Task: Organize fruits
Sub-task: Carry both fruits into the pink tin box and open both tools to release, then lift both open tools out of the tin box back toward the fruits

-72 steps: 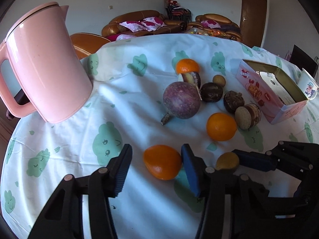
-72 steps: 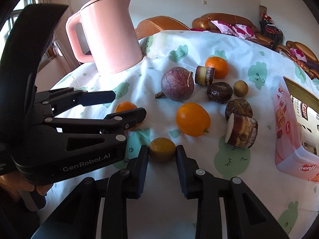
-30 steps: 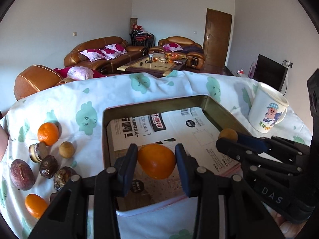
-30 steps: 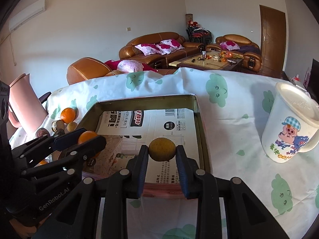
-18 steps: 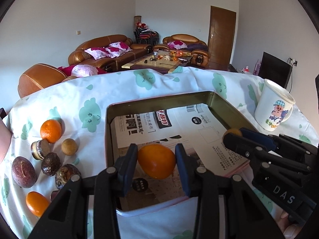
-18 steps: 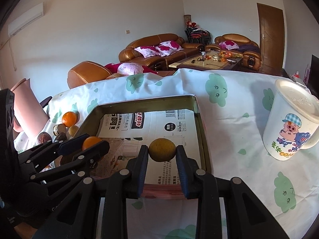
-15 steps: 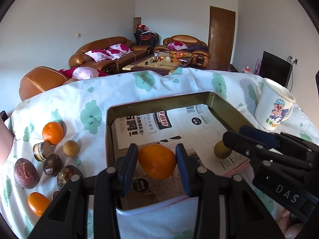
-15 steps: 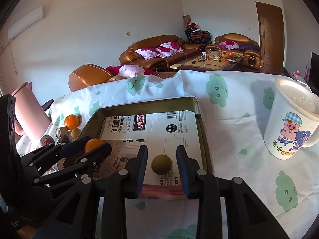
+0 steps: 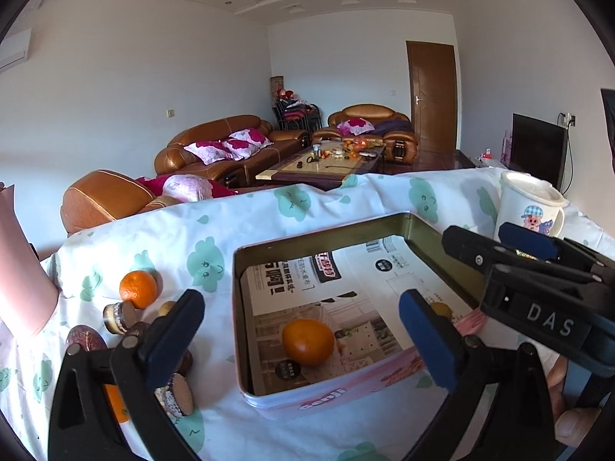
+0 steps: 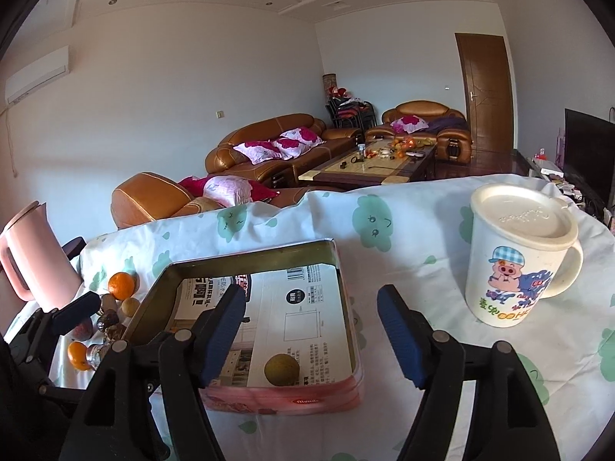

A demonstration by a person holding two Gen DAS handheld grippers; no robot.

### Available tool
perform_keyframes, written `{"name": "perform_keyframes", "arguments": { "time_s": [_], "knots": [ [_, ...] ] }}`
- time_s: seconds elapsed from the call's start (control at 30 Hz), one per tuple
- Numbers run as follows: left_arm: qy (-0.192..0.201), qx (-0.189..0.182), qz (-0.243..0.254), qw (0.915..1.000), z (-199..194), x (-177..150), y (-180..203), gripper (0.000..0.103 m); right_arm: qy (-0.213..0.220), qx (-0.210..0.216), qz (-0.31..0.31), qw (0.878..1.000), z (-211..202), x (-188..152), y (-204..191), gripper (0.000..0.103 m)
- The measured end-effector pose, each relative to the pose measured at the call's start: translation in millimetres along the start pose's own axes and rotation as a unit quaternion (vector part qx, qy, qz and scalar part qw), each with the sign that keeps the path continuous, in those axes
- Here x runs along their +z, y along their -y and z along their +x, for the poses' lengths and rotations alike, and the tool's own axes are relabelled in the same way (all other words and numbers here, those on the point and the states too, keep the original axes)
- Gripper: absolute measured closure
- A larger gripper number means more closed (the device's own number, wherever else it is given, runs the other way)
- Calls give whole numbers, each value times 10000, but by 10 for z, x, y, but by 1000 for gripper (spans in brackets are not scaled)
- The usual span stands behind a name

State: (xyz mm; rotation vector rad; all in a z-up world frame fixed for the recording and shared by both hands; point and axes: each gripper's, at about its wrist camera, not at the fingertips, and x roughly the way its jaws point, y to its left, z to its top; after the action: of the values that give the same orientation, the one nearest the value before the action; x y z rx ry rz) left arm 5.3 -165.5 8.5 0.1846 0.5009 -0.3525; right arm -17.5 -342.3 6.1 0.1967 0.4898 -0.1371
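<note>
Left wrist view: both tools, left and right, gape empty above the tin; remaining fruits lie leftward, nearer the left tool.

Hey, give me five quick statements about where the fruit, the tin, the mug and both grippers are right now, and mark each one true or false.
1. The left gripper is clamped on the orange. False: its jaws are wide open and the orange lies on the paper in the tin.
2. The small yellow-brown fruit lies inside the tin near its front wall. True.
3. The right gripper is open and holds nothing. True.
4. The cartoon mug stands inside the tin. False: it stands on the tablecloth to the right of the tin.
5. Several fruits remain on the cloth left of the tin, including a mandarin. True.
</note>
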Motion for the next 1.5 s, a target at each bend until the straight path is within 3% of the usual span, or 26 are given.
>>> {"name": "perform_keyframes", "arguments": {
  "time_s": [0.17, 0.4, 0.63, 1.0, 1.27, 1.5],
  "knots": [
    [-23, 127, -121, 9998, -25, -20, -104, 0, 115, -161, -18, 9998, -14, -6, 18, 30],
    [137, 665, -88, 9977, -114, -82, -289, 0, 522, -385, -41, 9979, -169, -31, 29, 30],
    [92, 785, -266, 9965, -182, -146, -517, 0, 767, -691, -222, 9944, -268, -64, -96, 30],
    [-103, 870, -474, 9950, -213, -239, -838, 0, 739, -724, -130, 9945, -430, -183, -256, 29],
    [-182, 1097, -783, 9907, -281, -311, -1370, 0, 490, -295, -439, 9974, -462, -316, -730, 29],
    [-238, 1615, -1431, 9762, -369, -367, -2106, 0, 219, 380, -892, 9950, -458, -464, -1333, 29]
  ]
}}
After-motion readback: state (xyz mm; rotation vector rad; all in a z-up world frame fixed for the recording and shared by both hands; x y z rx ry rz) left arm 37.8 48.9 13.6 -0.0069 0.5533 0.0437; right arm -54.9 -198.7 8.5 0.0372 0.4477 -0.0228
